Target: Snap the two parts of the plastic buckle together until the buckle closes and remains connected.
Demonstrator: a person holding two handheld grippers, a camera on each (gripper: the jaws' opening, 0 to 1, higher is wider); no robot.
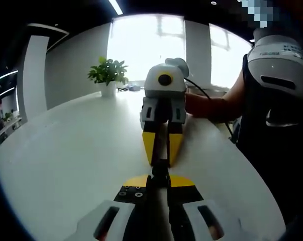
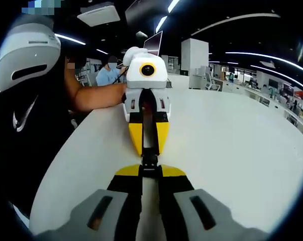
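Left gripper (image 1: 160, 176) clamped tight on one end of the black plastic buckle (image 1: 160, 168), right gripper (image 2: 150, 170) pinching the other end, tips nose to nose above the white table (image 1: 81, 150).

buckle (image 2: 149, 161) mostly hidden btwn gripper tips, join unclear, person's torso (image 1: 277, 125) cut off

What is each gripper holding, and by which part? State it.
Left gripper and right gripper each clamp one end of the black buckle, meeting tip to tip above the white table.

Bare table (image 1: 66, 150); far plant (image 1: 108, 73).
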